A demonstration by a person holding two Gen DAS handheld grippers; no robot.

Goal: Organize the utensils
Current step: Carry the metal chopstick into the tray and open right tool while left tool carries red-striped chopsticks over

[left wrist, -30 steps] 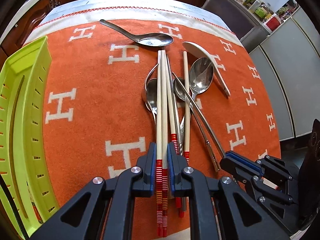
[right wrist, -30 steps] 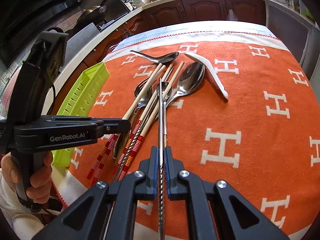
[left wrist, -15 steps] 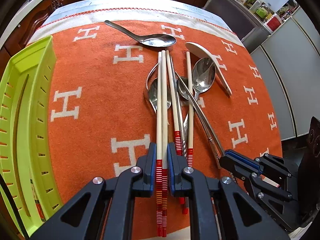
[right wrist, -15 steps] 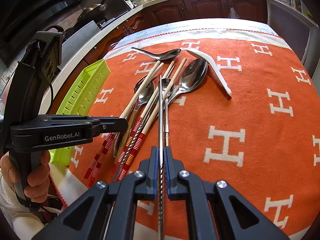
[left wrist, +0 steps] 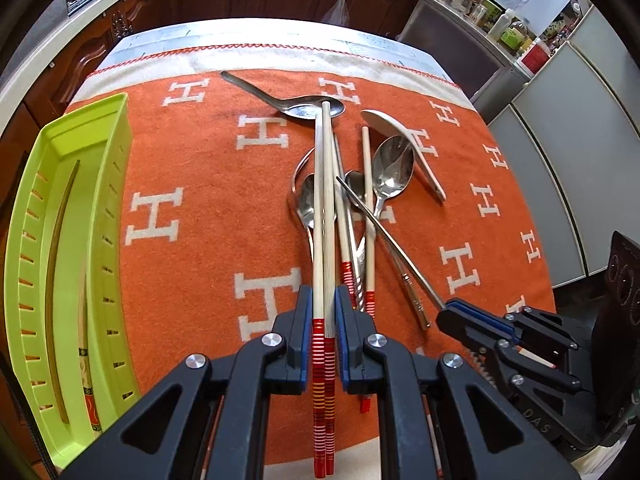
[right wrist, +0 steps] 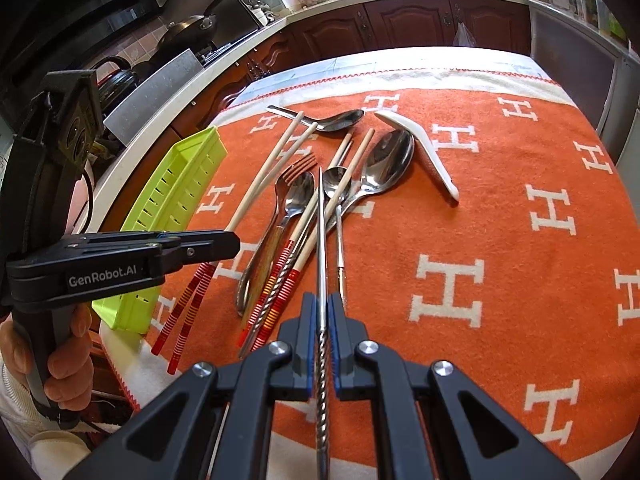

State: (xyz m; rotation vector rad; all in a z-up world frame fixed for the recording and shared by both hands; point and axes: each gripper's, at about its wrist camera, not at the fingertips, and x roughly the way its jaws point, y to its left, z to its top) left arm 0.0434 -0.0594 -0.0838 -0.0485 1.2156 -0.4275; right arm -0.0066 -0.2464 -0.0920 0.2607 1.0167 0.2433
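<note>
My left gripper [left wrist: 322,300] is shut on a pair of wooden chopsticks [left wrist: 324,200] with red-striped ends, held just above the orange blanket. Their tips reach over a steel spoon [left wrist: 304,106] at the back. My right gripper [right wrist: 322,304] is shut on a metal chopstick [right wrist: 321,220] with a twisted handle, which slants over the utensil pile. In the pile lie two more striped chopsticks [right wrist: 312,232], a fork [right wrist: 296,168], steel spoons [right wrist: 390,160] and a white ceramic spoon [right wrist: 424,148]. The left gripper [right wrist: 236,244] shows in the right wrist view, gripped by a hand.
A lime-green slotted tray [left wrist: 112,184] stands at the blanket's left edge with a thin brown stick [left wrist: 60,260] and a printed chopstick [left wrist: 86,360] in it. The orange blanket [left wrist: 180,152] covers the table. Kitchen cabinets and a counter ring the table.
The left gripper's chopstick pair has swung left, away from the pile, uncovering the fork. More of the green tray shows in the left wrist view. The right gripper has kept still.
</note>
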